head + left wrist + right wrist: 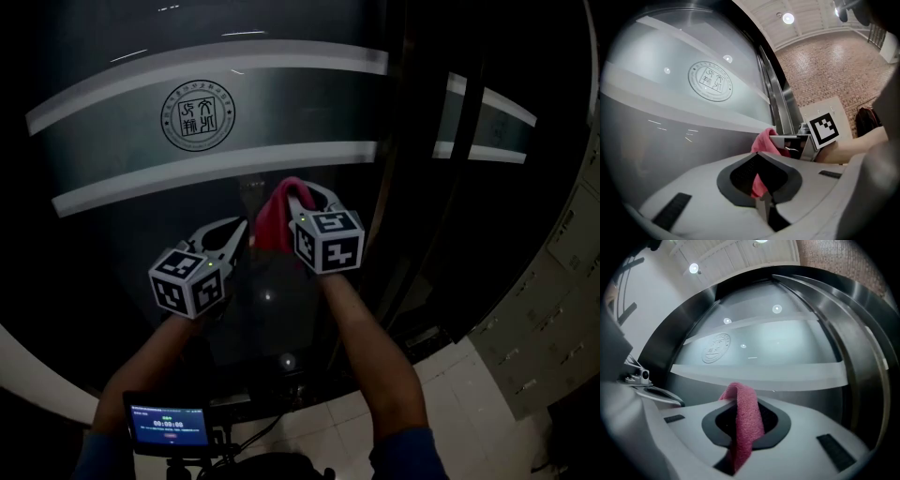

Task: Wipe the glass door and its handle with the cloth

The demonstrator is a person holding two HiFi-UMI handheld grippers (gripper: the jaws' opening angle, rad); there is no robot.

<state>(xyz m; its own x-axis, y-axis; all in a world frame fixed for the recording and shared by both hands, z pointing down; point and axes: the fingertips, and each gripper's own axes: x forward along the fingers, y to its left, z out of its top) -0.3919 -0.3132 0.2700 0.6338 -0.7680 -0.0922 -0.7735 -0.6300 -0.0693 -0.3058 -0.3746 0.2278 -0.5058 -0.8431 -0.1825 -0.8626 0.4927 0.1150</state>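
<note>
Dark glass door [112,234] with frosted bands fills the frame. At centre, the right tool [309,199] is clenched on a pink terry cloth [275,217] against the glass. From lower left, the left tool [241,231] pinches the same cloth's other end.

Lettering on round printed emblem [198,116] was too small to read; pink cloth [274,220] sat partly hidden behind right gripper [309,200].

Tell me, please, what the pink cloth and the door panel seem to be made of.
Pink cloth: likely terry or microfibre. The surface looks nubbly and matte, and it folds softly. Door panel: apparently glass, glossy. It mirrors round lights and carries frosted, matte-looking bands and a printed round seal.
</note>
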